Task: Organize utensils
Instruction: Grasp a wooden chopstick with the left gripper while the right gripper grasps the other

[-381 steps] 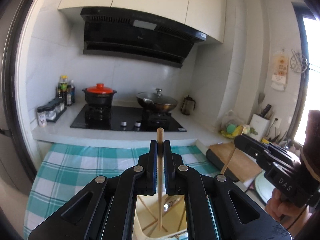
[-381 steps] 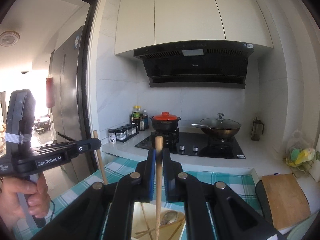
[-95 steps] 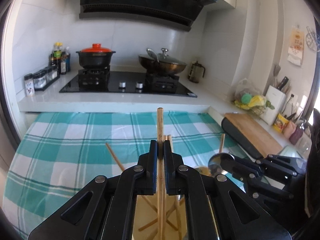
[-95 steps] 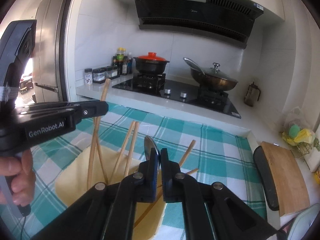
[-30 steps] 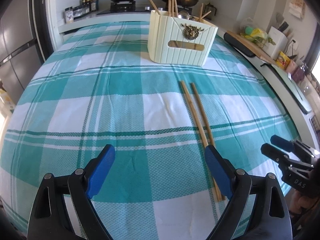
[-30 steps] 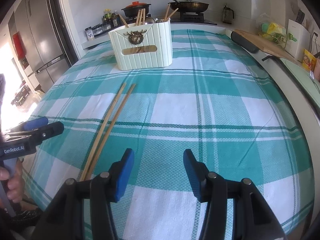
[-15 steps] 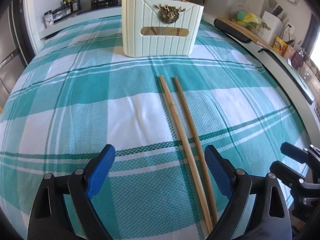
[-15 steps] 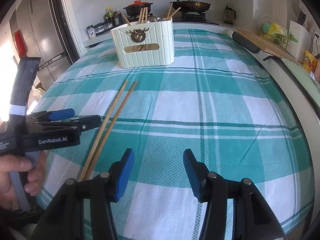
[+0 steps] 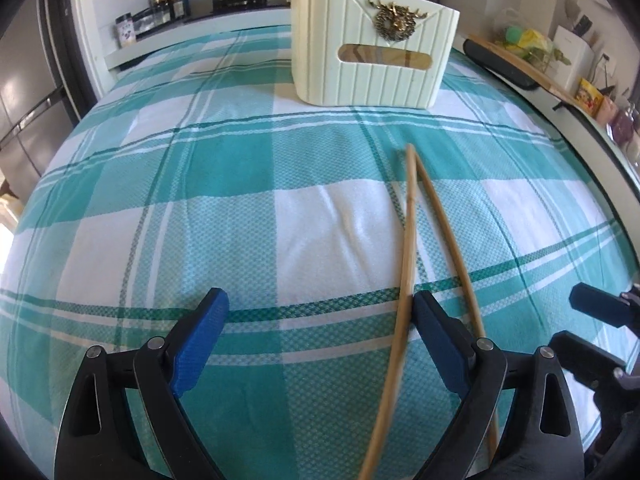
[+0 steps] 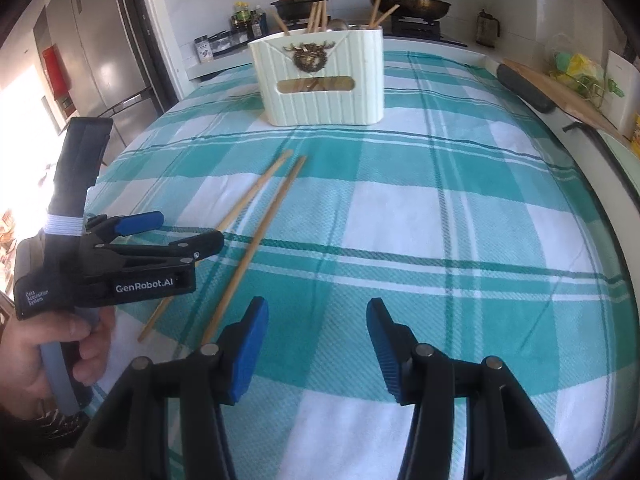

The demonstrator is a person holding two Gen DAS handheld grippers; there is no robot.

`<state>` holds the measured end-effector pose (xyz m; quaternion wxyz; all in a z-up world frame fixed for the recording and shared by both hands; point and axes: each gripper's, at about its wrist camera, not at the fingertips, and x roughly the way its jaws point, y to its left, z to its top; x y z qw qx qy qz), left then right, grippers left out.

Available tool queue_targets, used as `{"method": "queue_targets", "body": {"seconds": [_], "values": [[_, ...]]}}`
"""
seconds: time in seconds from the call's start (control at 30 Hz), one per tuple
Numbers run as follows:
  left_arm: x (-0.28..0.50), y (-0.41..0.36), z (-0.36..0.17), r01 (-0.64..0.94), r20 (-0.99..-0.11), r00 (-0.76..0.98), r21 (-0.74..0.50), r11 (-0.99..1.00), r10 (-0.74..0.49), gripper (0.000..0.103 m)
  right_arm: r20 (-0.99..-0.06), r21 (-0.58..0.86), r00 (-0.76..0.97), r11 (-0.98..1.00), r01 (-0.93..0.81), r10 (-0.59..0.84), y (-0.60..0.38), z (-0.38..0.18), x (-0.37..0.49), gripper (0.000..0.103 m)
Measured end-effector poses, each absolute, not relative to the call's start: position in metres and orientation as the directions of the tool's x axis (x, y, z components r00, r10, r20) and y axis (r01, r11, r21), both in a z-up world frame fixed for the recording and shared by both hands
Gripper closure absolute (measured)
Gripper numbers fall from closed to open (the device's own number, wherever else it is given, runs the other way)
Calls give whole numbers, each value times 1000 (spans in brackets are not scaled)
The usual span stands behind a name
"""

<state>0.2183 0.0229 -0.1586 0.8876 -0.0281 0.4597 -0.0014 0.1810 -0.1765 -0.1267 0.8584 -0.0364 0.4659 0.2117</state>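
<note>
Surface (image 9: 248, 216): covered in a teal and white checked cloth; it fills more of both views than a second ago, as both claws have come lower and closer.
Holder (image 9: 372, 44): cream ribbed utensil box with a brass ornament, upright at the far end of the cloth, chopsticks and a spoon standing in it; larger in the left wrist view than half a second ago.
Chopsticks (image 9: 408, 240): two wooden sticks lying loose on the cloth in front of the holder, far tips nearly touching, near ends apart.
Left claw (image 9: 320, 340): jaws wide, nothing gripped; it has shifted so that one chopstick now runs up just inside its right blue pad, the other outside it.
Right claw (image 10: 316, 344): jaws parted about halfway, unchanged, empty, over bare cloth just right of the chopsticks.
</note>
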Motion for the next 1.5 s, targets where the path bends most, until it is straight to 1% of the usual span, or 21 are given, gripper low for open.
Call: {"method": "queue_targets", "body": {"seconds": [0.1,0.17,0.23,0.27,0.3,0.33,0.43,0.53,0.73,0.8,0.87,0.9,0.93,0.97,1.0,1.1,1.23,1.3,1.33,1.37,1.5], "values": [[216,30,-158,-34,-810,586,-69,997,-36,16,-821,144,443,882,-449,360,-148,-136,189,53],[212,31,-157,-22,-807,589,-61,998,-36,24,-833,128,423,868,-479,356,-133,-145,189,63],[210,31,-156,-3,-805,593,-47,999,-36,44,-832,50,457,864,-501,313,-122,-147,182,70],[208,30,-156,7,-804,594,-31,999,-29,52,-837,12,467,863,-504,284,-120,-148,179,82],[207,30,-156,21,-802,596,-20,1000,-28,68,-839,-6,475,868,-497,266,-121,-147,177,86],[206,28,-155,37,-802,597,-16,999,-35,77,-842,-8,474,874,-486,256,-124,-147,178,92],[204,24,-155,79,-804,592,-13,997,-57,95,-851,-41,484,894,-447,203,-139,-145,178,95],[199,19,-154,105,-807,588,2,995,-60,97,-858,-67,490,913,-403,153,-160,-144,175,97],[175,16,-152,146,-832,543,-39,988,-113,99,-880,-96,470,943,-318,69,-204,-141,160,97],[165,16,-150,151,-839,532,-43,988,-118,98,-889,-83,453,946,-314,72,-215,-139,153,97],[161,17,-148,139,-843,528,-37,990,-106,93,-897,-50,430,945,-325,100,-221,-137,150,95],[162,19,-146,137,-846,522,-45,990,-111,82,-903,-33,415,943,-331,114,-222,-137,151,95],[164,21,-144,141,-846,517,-65,988,-130,66,-904,-18,409,942,-334,128,-224,-135,153,91],[167,24,-140,149,-843,514,-93,984,-157,59,-901,-6,410,940,-341,143,-225,-133,156,83],[170,27,-137,159,-839,512,-121,980,-187,52,-899,4,409,936,-352,158,-225,-130,160,80],[188,34,-128,196,-840,475,-190,962,-262,50,-912,38,362,917,-396,194,-223,-126,178,78],[220,28,-129,227,-853,468,-137,964,-231,53,-939,40,289,892,-450,188,-214,-136,201,78],[237,21,-138,252,-866,440,-136,958,-239,53,-945,20,277,879,-477,172,-206,-142,210,78],[245,17,-144,260,-874,425,-133,956,-236,62,-942,13,287,873,-488,174,-204,-143,214,78],[254,11,-150,268,-883,411,-118,956,-224,66,-942,8,287,869,-494,171,-200,-143,219,78],[284,-2,-150,287,-887,413,-90,954,-208,66,-940,32,277,860,-510,200,-185,-146,248,78]]}}
